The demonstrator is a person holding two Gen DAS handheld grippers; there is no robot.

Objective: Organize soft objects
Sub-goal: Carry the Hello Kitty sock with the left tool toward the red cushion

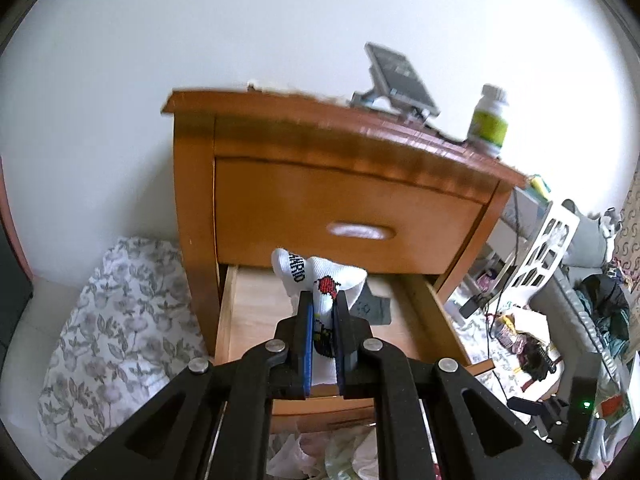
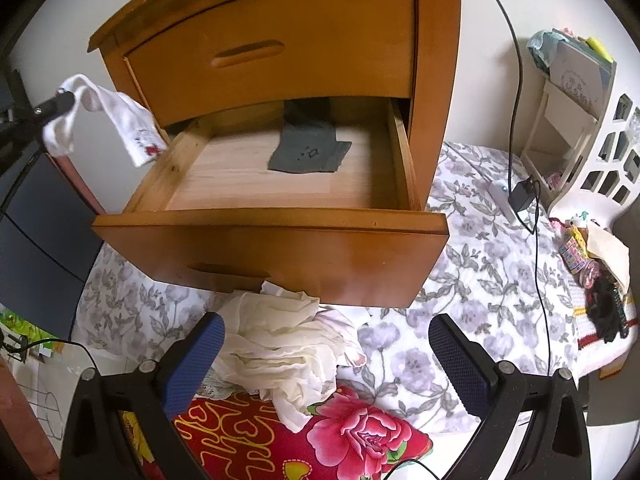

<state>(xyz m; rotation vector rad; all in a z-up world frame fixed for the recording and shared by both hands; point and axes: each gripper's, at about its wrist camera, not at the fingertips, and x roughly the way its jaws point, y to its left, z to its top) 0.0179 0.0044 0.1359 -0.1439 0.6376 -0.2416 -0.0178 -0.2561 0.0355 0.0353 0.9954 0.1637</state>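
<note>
left fingers (image 1: 323, 300) pinching white sock (image 1: 320, 276); carry over open drawer (image 2: 280, 172), drop beside grey sock (image 2: 308, 148). right fingers (image 2: 326, 356) spread, idle.

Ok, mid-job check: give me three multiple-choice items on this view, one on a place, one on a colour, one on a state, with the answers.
1. Where does the grey cloth lie?
A. in the open lower drawer
B. on top of the nightstand
C. on the floral bedding

2. What colour is the sock in the left claw?
A. black
B. mostly white
C. green

3. How does the right claw stand?
A. shut on the crumpled white cloth
B. shut on nothing
C. open

Answers:
1. A, it lies flat on the drawer's floor.
2. B, white with a small red mark.
3. C, its pads stand wide apart, holding nothing.
</note>
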